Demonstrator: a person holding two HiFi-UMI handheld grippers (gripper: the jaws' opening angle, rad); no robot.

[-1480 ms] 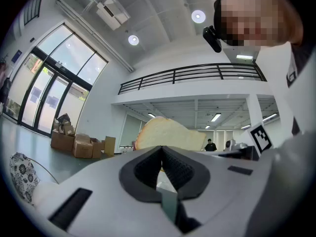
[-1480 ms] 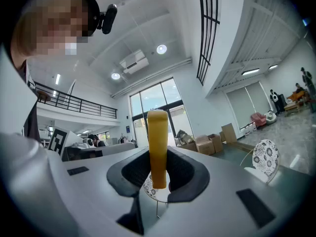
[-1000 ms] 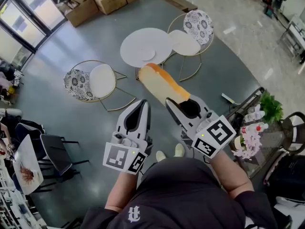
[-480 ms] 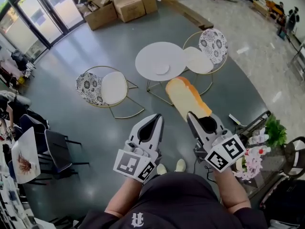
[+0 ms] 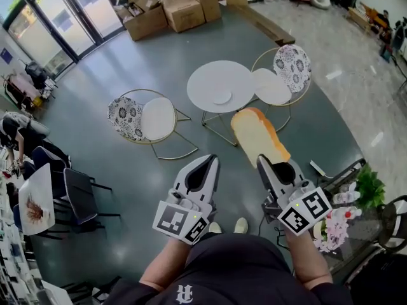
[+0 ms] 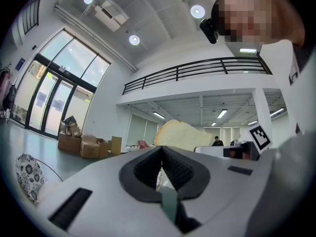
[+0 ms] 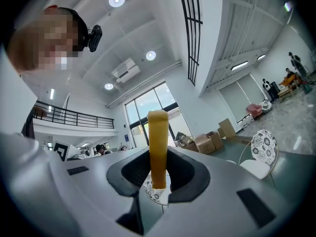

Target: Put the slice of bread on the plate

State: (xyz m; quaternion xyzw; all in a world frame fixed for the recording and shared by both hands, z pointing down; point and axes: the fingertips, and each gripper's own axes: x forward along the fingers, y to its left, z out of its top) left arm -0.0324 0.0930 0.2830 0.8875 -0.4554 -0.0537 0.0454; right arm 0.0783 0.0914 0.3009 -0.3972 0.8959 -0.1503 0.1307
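In the head view, a slice of bread with a golden crust sticks forward out of my right gripper, which is shut on its near end. The right gripper view shows the bread edge-on, upright between the two jaws. A small white plate lies on a round white table, ahead of the bread and apart from it. My left gripper is level beside the right one, shut, with nothing in it. From the left gripper view, the bread shows just above the jaws.
Two gold-framed chairs flank the table on the grey floor. Cardboard boxes stand far back by the glass doors. A potted plant with flowers is at the right. Dark chairs and a person are at the left.
Both grippers have shifted right and lower in the head view, and the table and chairs now show smaller and more central. The bread stays clamped in the right gripper.
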